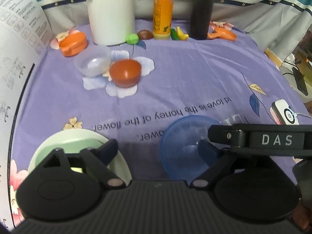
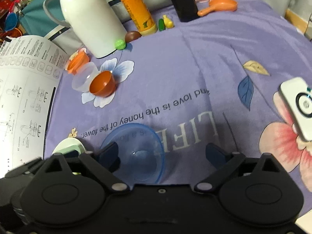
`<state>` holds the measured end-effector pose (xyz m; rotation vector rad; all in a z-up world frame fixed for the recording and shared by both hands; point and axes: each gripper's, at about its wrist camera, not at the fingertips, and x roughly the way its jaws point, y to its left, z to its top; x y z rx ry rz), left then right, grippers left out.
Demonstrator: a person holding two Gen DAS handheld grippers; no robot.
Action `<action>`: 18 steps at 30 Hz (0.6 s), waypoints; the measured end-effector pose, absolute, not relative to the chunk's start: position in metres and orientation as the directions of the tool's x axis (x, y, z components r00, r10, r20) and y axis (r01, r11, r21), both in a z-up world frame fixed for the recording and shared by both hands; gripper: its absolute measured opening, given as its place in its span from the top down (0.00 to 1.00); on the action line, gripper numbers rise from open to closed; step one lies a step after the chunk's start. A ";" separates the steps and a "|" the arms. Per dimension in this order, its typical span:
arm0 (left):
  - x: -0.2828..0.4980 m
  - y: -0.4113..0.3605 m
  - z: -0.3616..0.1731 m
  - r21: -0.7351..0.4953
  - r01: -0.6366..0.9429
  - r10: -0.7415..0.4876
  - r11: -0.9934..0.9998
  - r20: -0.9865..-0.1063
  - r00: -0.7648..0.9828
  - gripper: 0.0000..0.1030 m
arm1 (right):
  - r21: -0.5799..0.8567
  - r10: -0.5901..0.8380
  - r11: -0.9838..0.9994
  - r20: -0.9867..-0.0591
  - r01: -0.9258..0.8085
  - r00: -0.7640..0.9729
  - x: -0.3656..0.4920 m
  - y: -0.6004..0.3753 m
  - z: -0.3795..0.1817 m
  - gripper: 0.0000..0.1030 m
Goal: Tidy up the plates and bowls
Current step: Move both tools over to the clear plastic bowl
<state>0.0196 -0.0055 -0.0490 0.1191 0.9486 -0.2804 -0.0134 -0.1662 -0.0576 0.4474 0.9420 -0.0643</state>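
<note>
Two handheld grippers hover low over a table draped in a purple floral cloth (image 2: 204,58), the left gripper (image 1: 159,148) and the right gripper (image 2: 165,154) both with fingers spread wide and nothing pinched between them. A clear blue bowl (image 2: 136,152) sits on the cloth just inside the right gripper's left finger, with a pale green plate (image 1: 58,142) to its left under the left gripper's left finger. Farther back on the left, a brown bowl (image 1: 125,73) touches a clear bowl (image 1: 92,63) beside an orange cup (image 1: 73,42), near a white jug (image 1: 111,11), an orange bottle (image 1: 162,9) and a black cylinder (image 1: 202,9).
</note>
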 end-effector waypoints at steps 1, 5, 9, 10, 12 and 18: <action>0.019 -0.006 -0.048 -0.023 0.289 -0.186 0.957 -0.812 0.553 0.04 | 0.342 0.136 0.906 -0.791 0.248 0.596 -0.014 -0.167 -0.057 0.04; 0.018 -0.005 -0.046 -0.031 0.288 -0.194 0.957 -0.808 0.556 0.00 | 0.337 0.129 0.908 -0.789 0.249 0.600 -0.015 -0.169 -0.056 0.02; 0.016 -0.002 -0.044 -0.039 0.280 -0.196 0.959 -0.806 0.559 0.00 | 0.335 0.126 0.909 -0.787 0.247 0.604 -0.018 -0.169 -0.054 0.00; 0.015 -0.002 -0.042 -0.044 0.279 -0.200 0.959 -0.804 0.561 0.00 | 0.335 0.124 0.909 -0.785 0.247 0.607 -0.019 -0.169 -0.053 0.00; 0.012 0.000 -0.039 -0.048 0.279 -0.205 0.959 -0.796 0.569 0.00 | 0.335 0.123 0.910 -0.781 0.245 0.612 -0.020 -0.170 -0.050 0.00; 0.005 0.006 -0.029 -0.075 0.274 -0.229 0.959 -0.775 0.589 0.00 | 0.347 0.127 0.906 -0.770 0.244 0.625 -0.027 -0.172 -0.040 0.00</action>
